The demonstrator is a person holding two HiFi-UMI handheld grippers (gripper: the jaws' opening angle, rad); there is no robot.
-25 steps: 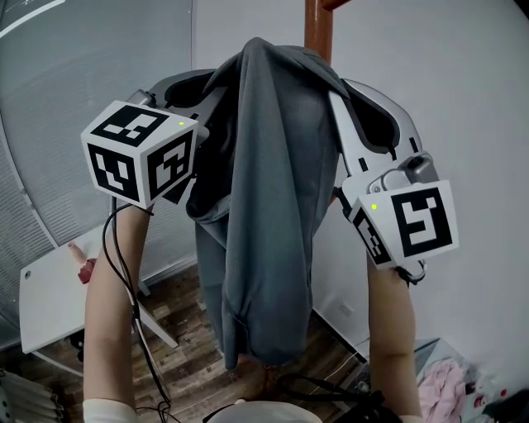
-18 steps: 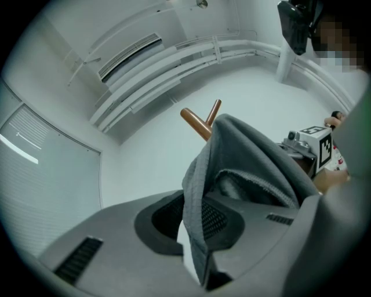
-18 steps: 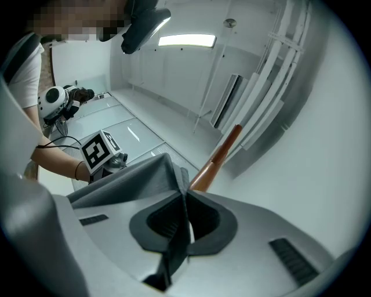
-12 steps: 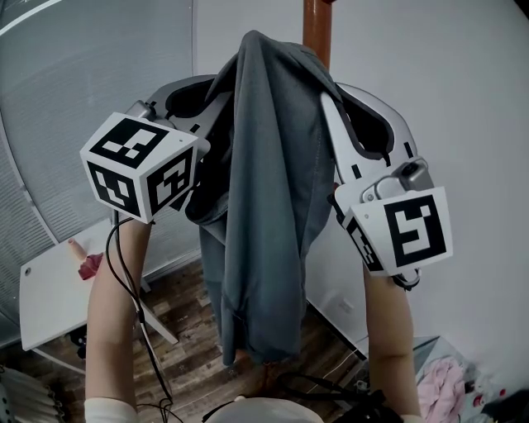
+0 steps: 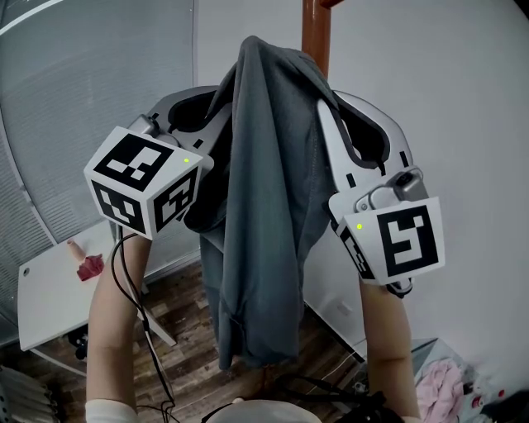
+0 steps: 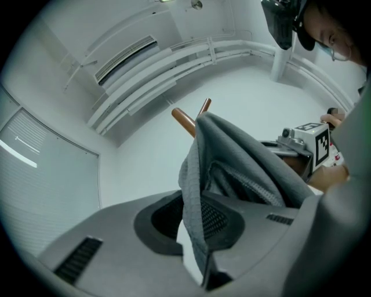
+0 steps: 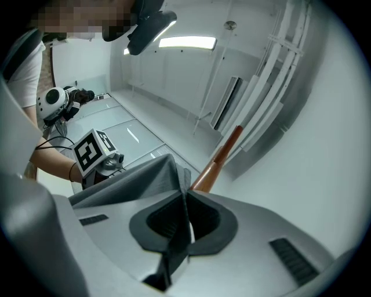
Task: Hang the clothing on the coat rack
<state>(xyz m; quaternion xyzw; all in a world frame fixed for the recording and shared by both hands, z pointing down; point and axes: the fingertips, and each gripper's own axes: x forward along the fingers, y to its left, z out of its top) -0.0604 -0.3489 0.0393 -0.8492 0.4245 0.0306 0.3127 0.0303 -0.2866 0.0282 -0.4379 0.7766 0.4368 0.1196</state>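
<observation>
A grey garment [image 5: 264, 206] hangs in long folds, its top bunched right by the brown coat rack pole [image 5: 316, 25]. My left gripper [image 5: 216, 97] is shut on one upper edge of the cloth [image 6: 232, 156], which is pinched between the jaws in the left gripper view. My right gripper [image 5: 329, 92] is shut on the other upper edge, a thin fold [image 7: 181, 223] caught between its jaws. Both grippers point upward toward the rack. A brown peg [image 6: 184, 120] shows just behind the cloth, and the pole [image 7: 223, 154] rises past the right jaws. In the head view the fingertips are hidden by fabric.
A white table [image 5: 50, 306] with a small pink item [image 5: 87, 266] stands at lower left on a wood floor [image 5: 178, 306]. Pink cloth [image 5: 442, 384] lies at lower right. A blind-covered window is to the left, and a plain wall behind the rack.
The left gripper has sunk slightly and edged toward the garment. The garment's top stays against the pole, and both grips are unchanged.
</observation>
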